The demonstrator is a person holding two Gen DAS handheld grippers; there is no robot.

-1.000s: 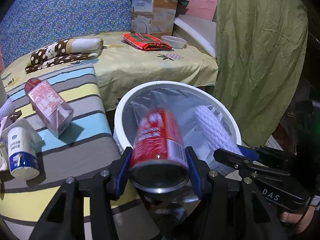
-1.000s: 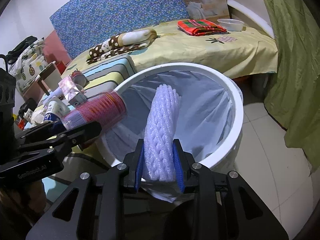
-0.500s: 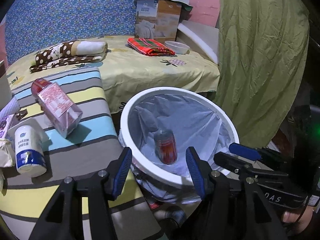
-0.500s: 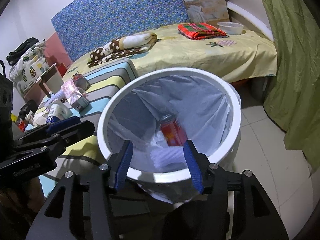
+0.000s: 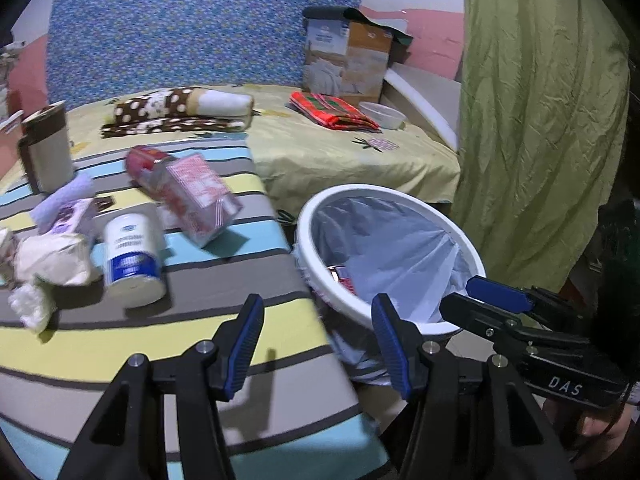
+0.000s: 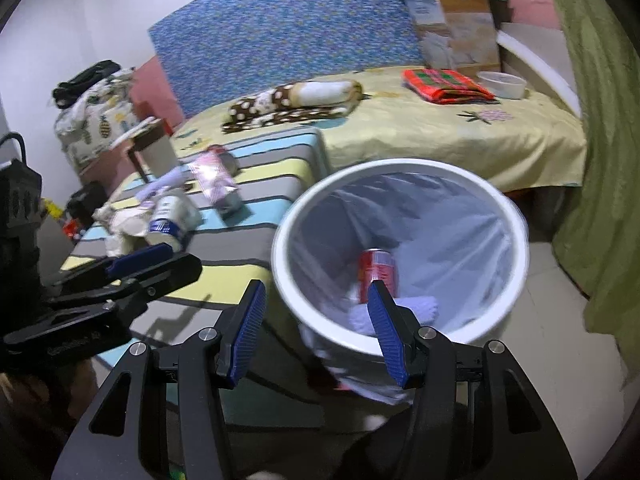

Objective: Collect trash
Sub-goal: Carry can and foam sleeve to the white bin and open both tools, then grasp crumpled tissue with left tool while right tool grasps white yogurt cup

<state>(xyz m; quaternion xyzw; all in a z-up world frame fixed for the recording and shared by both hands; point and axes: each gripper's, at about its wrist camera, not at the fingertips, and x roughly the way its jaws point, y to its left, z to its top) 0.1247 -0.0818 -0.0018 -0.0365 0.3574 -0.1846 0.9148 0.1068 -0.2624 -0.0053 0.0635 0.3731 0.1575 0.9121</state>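
Note:
A white bin (image 5: 320, 216) (image 6: 400, 166) with a clear liner stands beside the striped table (image 5: 120, 344). In it lie a red can (image 6: 376, 270) (image 5: 342, 274) and a white foam net (image 6: 420, 306). My left gripper (image 5: 318, 320) is open and empty over the table's edge, next to the bin. My right gripper (image 6: 316, 304) (image 5: 476, 300) is open and empty above the bin's near rim. On the table lie a pink carton (image 5: 200, 196), a white and blue bottle (image 5: 132, 256), another red can (image 5: 144, 160) and crumpled paper (image 5: 52, 256).
A tan cup (image 5: 48, 152) stands at the table's far left. Behind is a bed (image 5: 320, 152) with folded cloths, a cardboard box (image 5: 346, 64) and a white bowl (image 5: 382, 115). A green curtain (image 5: 540, 120) hangs right of the bin, over tiled floor (image 6: 560, 320).
Both grippers opened: the left let go of the red can, the right the foam net, and both things dropped into the bin. Both views have since swung left toward the table.

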